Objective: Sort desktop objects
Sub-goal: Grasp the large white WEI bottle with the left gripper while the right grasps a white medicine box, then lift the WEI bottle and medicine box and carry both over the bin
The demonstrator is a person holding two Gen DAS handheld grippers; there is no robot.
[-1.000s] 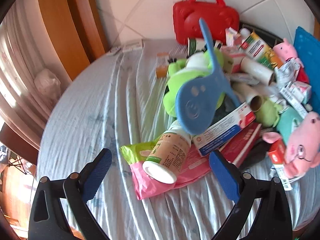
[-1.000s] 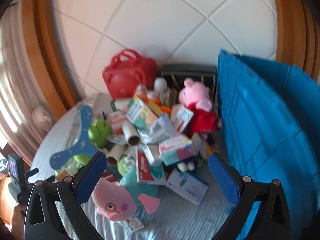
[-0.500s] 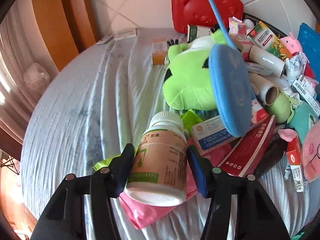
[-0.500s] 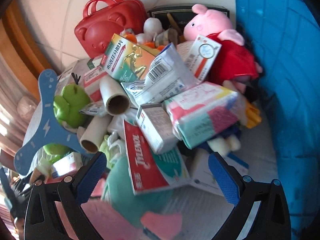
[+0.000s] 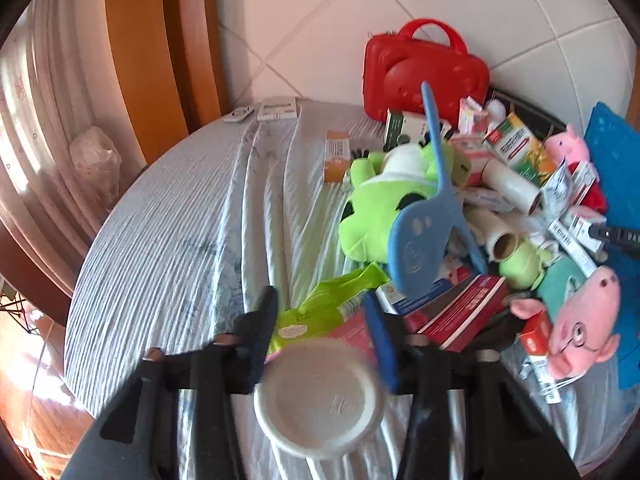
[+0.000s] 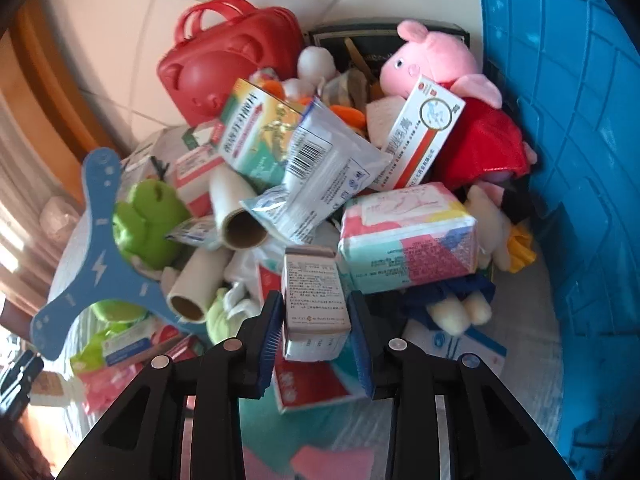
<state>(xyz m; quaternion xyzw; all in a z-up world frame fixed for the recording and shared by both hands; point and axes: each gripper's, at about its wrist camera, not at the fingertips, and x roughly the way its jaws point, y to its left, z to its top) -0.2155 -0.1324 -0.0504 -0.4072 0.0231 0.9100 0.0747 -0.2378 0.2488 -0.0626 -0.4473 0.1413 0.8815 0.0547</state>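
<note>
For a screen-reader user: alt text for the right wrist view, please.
The right gripper clamps a small white medicine box atop a heap of cartons, paper tubes and plush toys. A blue crate stands right, a red case behind.

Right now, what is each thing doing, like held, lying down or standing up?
Left hand-held gripper: shut on the bottle.
Bottle: held, its bottom facing the camera.
Right hand-held gripper: shut on the small box.
Small box: held.
Red case: closed, upright.
Blue crate: standing beside the pile.
Pink pig toy: leaning on the crate.
</note>
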